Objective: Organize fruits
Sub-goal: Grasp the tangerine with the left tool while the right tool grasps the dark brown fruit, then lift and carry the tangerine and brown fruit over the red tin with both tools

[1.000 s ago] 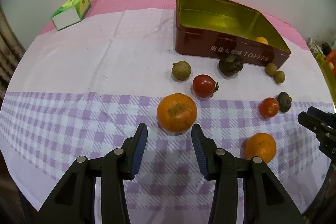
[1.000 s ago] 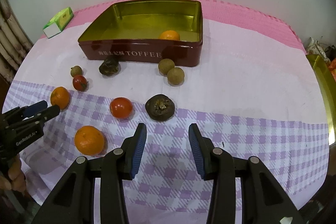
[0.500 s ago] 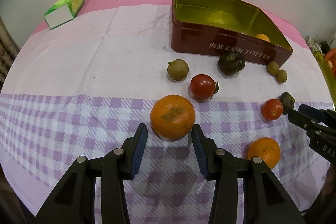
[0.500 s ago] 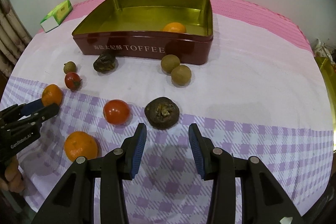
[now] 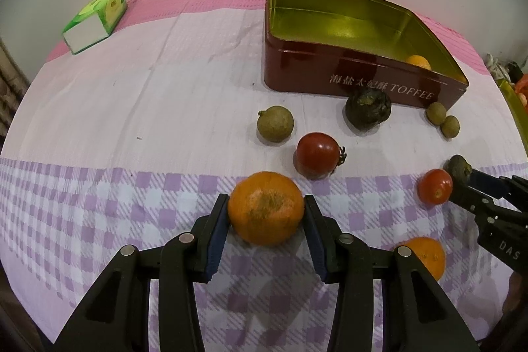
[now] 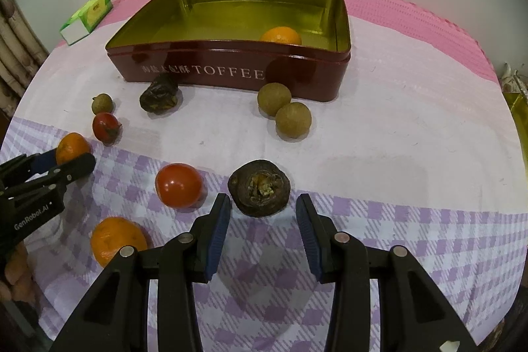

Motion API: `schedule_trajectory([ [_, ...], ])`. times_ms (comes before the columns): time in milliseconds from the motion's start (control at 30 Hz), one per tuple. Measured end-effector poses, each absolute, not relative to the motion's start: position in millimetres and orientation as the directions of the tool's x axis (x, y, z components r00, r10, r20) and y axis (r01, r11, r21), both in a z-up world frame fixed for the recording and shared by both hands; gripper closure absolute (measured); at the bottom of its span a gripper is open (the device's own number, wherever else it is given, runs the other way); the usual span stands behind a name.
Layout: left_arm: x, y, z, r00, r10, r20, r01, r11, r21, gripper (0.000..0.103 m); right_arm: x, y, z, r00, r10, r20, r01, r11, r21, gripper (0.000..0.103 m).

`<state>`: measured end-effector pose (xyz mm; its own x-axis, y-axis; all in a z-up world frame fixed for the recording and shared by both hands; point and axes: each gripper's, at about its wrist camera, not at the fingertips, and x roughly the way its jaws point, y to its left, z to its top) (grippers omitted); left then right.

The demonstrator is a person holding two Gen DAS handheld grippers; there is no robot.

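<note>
An orange (image 5: 266,207) sits on the checked cloth between the fingers of my left gripper (image 5: 266,208); both pads touch its sides, and it also shows in the right wrist view (image 6: 71,148). My right gripper (image 6: 263,210) is open, its tips on either side of a dark wrinkled fruit (image 6: 259,187) without touching it. The red toffee tin (image 6: 231,73) stands behind with one orange (image 6: 281,35) inside. A second orange (image 6: 115,238), two tomatoes (image 6: 178,184) (image 6: 105,126), another dark fruit (image 6: 159,96) and three longans (image 6: 283,111) lie loose.
A green and white carton (image 5: 95,20) lies at the far left by the wall. A gold container edge (image 6: 519,117) shows at the right. The table's front edge is close under both grippers.
My left gripper moved forward until the orange sits between its fingers. My right gripper moved forward and down toward the dark wrinkled fruit.
</note>
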<state>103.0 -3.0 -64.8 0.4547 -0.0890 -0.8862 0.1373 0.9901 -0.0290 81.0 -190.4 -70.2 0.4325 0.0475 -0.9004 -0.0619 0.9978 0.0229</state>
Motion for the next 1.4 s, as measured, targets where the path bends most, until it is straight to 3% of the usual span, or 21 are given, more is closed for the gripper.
schedule_trajectory([
  [1400,94,-14,-46,0.508,-0.088,-0.857,0.161,0.987,-0.006,0.061,78,-186,-57,0.460,0.027,-0.888,-0.083,0.996,-0.013,0.070],
])
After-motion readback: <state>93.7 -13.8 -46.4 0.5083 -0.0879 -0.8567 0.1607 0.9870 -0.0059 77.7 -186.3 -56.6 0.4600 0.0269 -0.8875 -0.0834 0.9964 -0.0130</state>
